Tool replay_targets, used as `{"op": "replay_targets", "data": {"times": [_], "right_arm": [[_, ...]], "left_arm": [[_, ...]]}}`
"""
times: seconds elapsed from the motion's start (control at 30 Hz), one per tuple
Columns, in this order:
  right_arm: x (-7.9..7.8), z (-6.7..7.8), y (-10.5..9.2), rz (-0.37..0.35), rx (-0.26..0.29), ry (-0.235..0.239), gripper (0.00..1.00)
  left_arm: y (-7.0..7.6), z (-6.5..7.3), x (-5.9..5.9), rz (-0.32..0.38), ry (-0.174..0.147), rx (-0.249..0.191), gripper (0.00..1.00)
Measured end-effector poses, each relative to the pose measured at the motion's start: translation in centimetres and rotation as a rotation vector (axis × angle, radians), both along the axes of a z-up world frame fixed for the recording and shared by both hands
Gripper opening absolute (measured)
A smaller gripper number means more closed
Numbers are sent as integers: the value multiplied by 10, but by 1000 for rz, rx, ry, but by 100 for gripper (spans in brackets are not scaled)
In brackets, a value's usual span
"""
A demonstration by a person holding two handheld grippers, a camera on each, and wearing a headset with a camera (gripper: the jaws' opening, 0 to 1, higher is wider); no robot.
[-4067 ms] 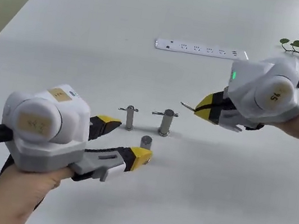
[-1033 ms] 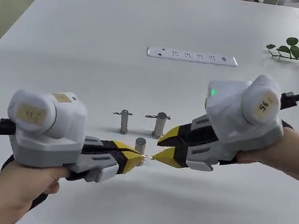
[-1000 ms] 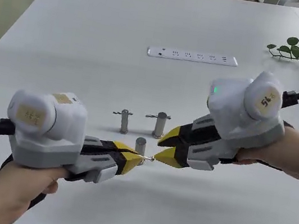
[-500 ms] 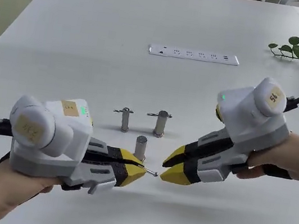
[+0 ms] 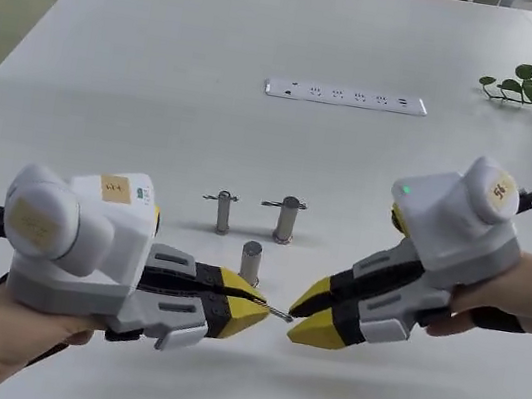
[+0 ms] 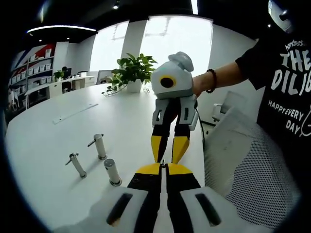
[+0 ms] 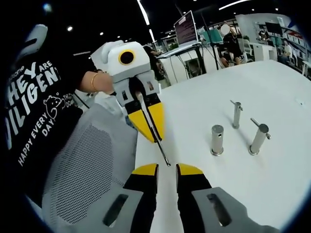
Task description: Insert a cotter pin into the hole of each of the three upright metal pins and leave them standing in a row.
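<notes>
While the white workbench (image 5: 166,62) is carrying all three metal pins upright, the job is looking two-thirds done and is turning on the third and last insertion.

The left gripper (image 5: 258,312), near and to the left, is lying low over the table with its jaws pressed together, pinching the cotter pin (image 7: 154,130) along their seam. The right gripper (image 5: 293,322) is facing it tip to tip from the right. Its jaws are standing slightly parted, with a narrow gap, and are gripping nothing.

Just beyond the two sets of tips, the near metal pin (image 5: 251,261) is standing bare, apart from both grippers. Farther off, the far-left metal pin (image 5: 223,215) and the far-right metal pin (image 5: 286,223) are standing side by side, each wearing a crosswise wire (image 5: 276,202) through its top.

The cotter pin is sticking out of the left jaws toward the right, its free end reaching the mouth of the right gripper's gap. Whether it is brushing a pad there is too fine to tell.

I am judging this a hand-over or re-grip in mid-air. The next move is calling for the right jaws to close squarely on that free end before the left ones let go. After that comes lining the thin wire up with the bare pin's hole without knocking the pin over.
</notes>
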State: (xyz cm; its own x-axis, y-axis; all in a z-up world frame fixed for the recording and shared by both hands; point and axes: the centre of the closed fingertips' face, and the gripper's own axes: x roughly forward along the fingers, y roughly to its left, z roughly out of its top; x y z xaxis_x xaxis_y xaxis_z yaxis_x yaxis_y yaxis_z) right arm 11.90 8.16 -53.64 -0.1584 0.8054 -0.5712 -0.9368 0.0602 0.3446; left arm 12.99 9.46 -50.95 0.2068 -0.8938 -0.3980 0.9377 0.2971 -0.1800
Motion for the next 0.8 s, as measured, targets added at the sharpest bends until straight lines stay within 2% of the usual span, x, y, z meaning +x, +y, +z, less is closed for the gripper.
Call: {"op": "replay_targets", "data": {"times": [0.33,0.5,0.8], "right_arm": [[-1,1,3,19,20,-3,6],[-3,2,3,31,19,-8,0],[-5,7,2,67,-6,-56,0]], "left_arm": [[-4,4,-5,-15,15,-18,0],[-4,4,-6,-12,25,-25,0],[0,-2,-7,-16,43,-12,0]]}}
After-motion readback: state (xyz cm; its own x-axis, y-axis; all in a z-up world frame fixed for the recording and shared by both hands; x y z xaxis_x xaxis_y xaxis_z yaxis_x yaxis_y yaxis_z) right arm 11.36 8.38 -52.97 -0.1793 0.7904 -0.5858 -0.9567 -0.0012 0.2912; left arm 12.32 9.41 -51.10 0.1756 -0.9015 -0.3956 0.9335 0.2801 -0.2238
